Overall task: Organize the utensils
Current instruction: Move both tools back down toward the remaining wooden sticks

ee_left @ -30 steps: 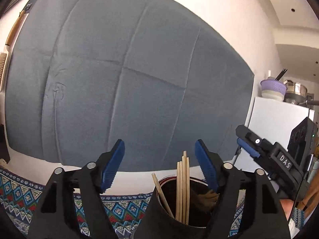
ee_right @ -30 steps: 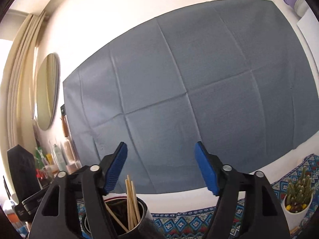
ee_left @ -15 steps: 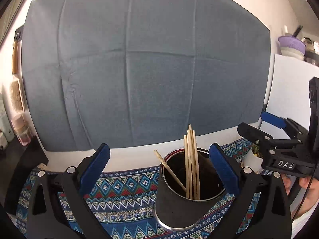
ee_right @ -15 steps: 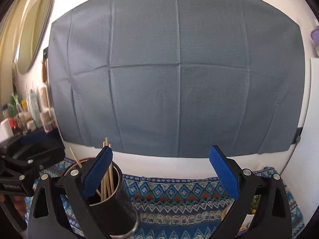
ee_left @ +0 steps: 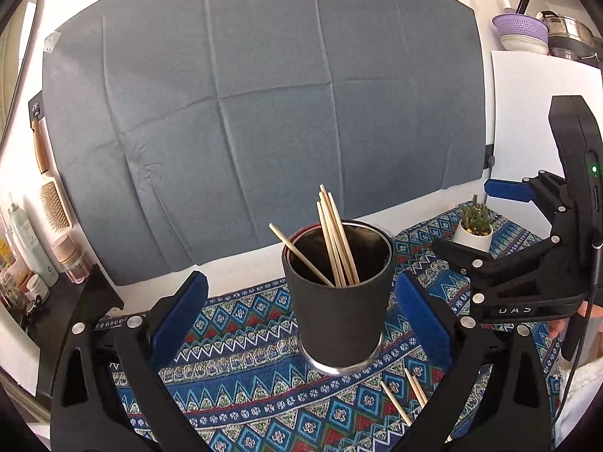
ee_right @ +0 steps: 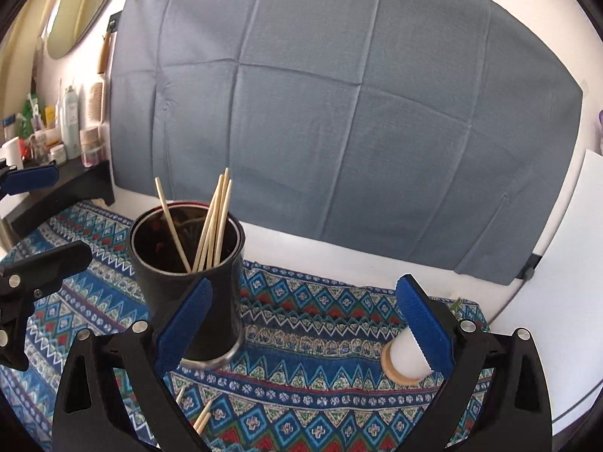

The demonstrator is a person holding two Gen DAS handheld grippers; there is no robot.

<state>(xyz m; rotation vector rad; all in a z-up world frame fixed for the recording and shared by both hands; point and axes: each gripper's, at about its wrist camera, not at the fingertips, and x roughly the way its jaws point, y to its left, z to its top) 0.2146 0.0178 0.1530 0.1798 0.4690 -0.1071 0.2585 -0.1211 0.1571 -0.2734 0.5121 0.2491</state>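
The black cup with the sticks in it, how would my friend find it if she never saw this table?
Look for the big grey cloth hanging on the wall, then the blue patterned tablecloth below it. The black cup stands upright on that tablecloth, with a shiny metal rim at its base. Only it holds wooden chopsticks poking out; the small white pot nearby holds a cactus.

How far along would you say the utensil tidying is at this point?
Partly done: several chopsticks stand in the black cup. Nothing is in hand; the left tool and right tool are open. A few loose chopsticks still lie on the patterned cloth.
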